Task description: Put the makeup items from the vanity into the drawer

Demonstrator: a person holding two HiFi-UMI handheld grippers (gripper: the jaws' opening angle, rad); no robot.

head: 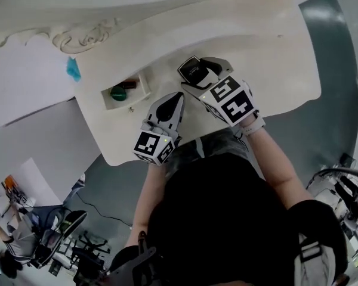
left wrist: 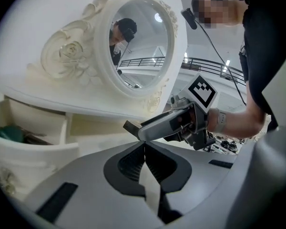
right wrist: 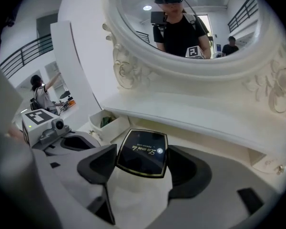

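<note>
Your right gripper (right wrist: 141, 160) pinches the compact (right wrist: 143, 152) near the drawer (head: 126, 104). Your left gripper (left wrist: 144, 149) is closed, empty. That edge grip could slip.

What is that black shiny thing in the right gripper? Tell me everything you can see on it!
It's a flat black compact, squarish, with a thin gold edge and gold writing on its glossy lid. It looks closed. The right gripper presses its jaws on two sides of it, holding it over the white vanity top, right of the open drawer. Whether it touches the top is unclear.
</note>
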